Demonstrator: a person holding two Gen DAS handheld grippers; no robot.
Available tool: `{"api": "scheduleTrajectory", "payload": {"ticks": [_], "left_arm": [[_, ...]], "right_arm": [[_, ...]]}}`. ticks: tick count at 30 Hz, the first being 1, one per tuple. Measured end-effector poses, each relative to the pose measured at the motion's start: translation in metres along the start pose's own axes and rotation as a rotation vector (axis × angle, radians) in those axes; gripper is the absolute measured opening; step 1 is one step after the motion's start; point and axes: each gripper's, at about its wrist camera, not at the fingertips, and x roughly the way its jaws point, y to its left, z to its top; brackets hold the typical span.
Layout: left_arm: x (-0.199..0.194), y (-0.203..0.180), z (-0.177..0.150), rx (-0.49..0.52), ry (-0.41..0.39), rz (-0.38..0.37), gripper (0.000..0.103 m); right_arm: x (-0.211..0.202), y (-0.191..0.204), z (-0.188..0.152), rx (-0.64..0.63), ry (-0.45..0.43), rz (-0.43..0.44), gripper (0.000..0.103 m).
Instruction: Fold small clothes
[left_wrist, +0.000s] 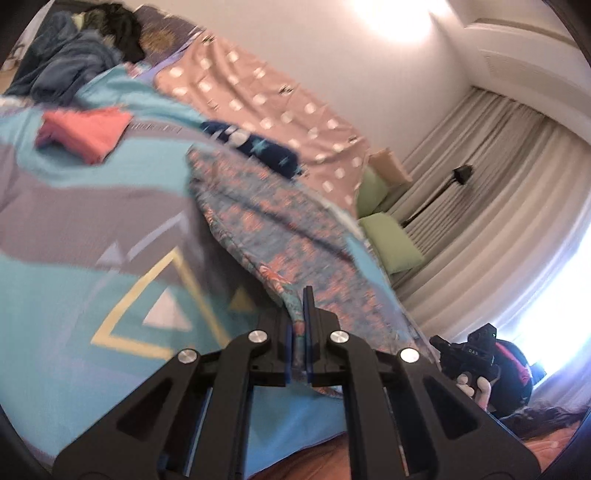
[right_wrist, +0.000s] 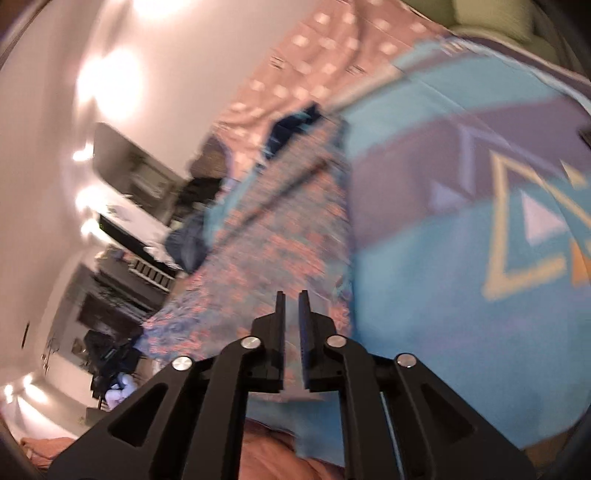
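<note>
A floral garment (left_wrist: 280, 229) in pink and blue is stretched out over the bed. My left gripper (left_wrist: 298, 295) is shut on its near corner, with cloth pinched between the blue pads. In the right wrist view the same floral garment (right_wrist: 266, 236) runs away from my right gripper (right_wrist: 291, 295), whose jaws stand a narrow gap apart at the garment's other near edge. The blur hides whether cloth sits between them. The right gripper also shows in the left wrist view (left_wrist: 465, 354), low at the right.
The bed has a blue and grey bedspread (left_wrist: 74, 236) with triangles. A folded pink garment (left_wrist: 88, 129), a dark blue starred garment (left_wrist: 255, 147) and a pink dotted blanket (left_wrist: 258, 92) lie on it. Green pillows (left_wrist: 391, 243) and curtains (left_wrist: 480, 184) are at the right.
</note>
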Motion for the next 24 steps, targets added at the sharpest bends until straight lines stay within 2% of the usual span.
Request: {"api": "scheduleTrajectory", "payload": {"ticks": [3, 6, 9, 12, 14, 17, 20, 22, 23, 24], "left_arm": [[0.005, 0.02, -0.01, -0.049, 0.029, 0.044, 0.005], [0.004, 0.031, -0.016, -0.077, 0.04, 0.067, 0.005], [0.004, 0.034, -0.019, -0.081, 0.051, 0.078, 0.005], [0.006, 0.037, -0.022, -0.085, 0.069, 0.09, 0.005], [0.008, 0.041, -0.026, -0.095, 0.079, 0.095, 0.005], [0.014, 0.047, -0.028, -0.123, 0.096, 0.091, 0.005], [0.023, 0.052, -0.031, -0.14, 0.127, 0.08, 0.005], [0.029, 0.054, -0.034, -0.152, 0.145, 0.058, 0.009], [0.031, 0.054, -0.035, -0.157, 0.15, 0.052, 0.01], [0.035, 0.056, -0.037, -0.166, 0.158, 0.041, 0.011]], "right_arm": [[0.002, -0.024, -0.012, 0.06, 0.041, -0.067, 0.019], [0.001, -0.036, -0.024, 0.085, 0.081, -0.061, 0.026], [0.0, -0.041, -0.038, 0.099, 0.131, -0.007, 0.036], [0.007, -0.043, -0.051, 0.124, 0.197, 0.023, 0.039], [0.009, -0.045, -0.054, 0.139, 0.185, 0.044, 0.043], [0.022, -0.048, -0.044, 0.185, 0.161, 0.112, 0.044], [0.048, -0.036, -0.028, 0.089, 0.206, 0.175, 0.044], [0.065, -0.03, -0.022, 0.086, 0.252, 0.225, 0.04], [0.067, -0.029, -0.021, 0.09, 0.263, 0.23, 0.025], [0.069, -0.028, -0.02, 0.096, 0.267, 0.214, 0.005]]}}
